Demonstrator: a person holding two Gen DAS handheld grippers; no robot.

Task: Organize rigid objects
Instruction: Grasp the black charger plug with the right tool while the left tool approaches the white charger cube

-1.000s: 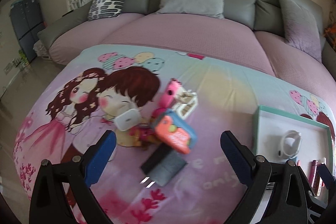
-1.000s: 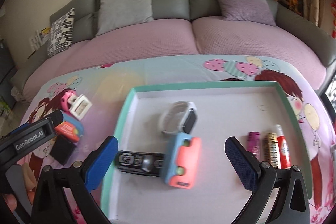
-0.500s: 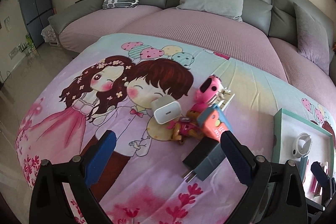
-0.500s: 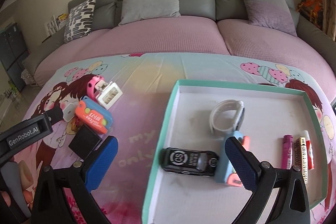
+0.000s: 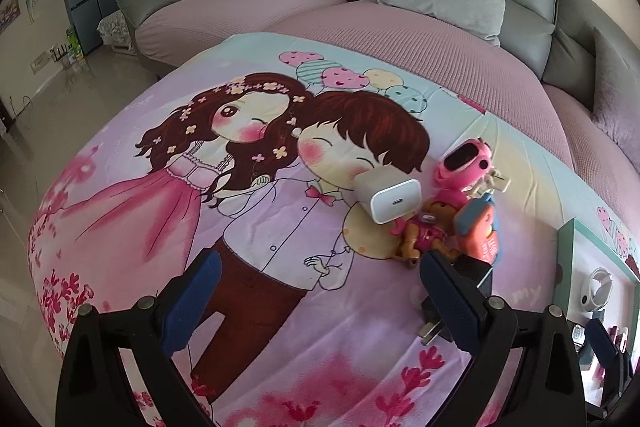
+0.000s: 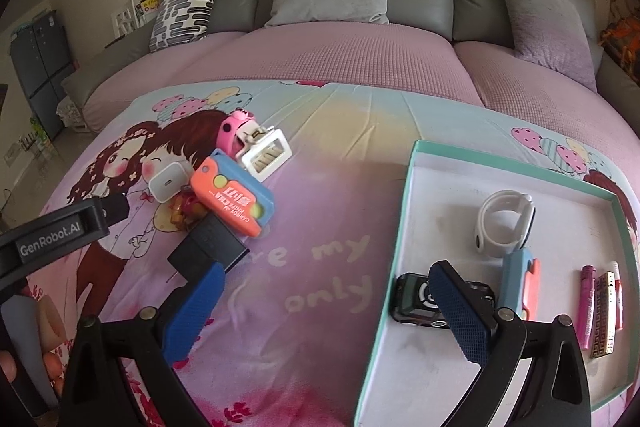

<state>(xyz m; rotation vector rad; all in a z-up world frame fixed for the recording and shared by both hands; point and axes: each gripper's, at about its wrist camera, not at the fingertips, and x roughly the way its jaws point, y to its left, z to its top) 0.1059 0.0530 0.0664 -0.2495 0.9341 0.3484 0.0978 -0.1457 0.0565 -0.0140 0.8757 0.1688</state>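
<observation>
1. the teal tray (image 6: 404, 211) sits right of the pile, already part-filled.
2. both the left hand-held gripper (image 5: 316, 301) and right hand-held gripper (image 6: 328, 307) hang spread apart, empty.
3. probably easiest: take the white charger (image 5: 387, 195) at the pile's edge, squeezing its flat sides.

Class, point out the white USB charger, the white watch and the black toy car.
white USB charger (image 5: 387, 195): left wrist view, its port face.
white watch (image 6: 505, 223): right wrist view, its strap loop.
black toy car (image 6: 416, 295): right wrist view, its roof.
</observation>
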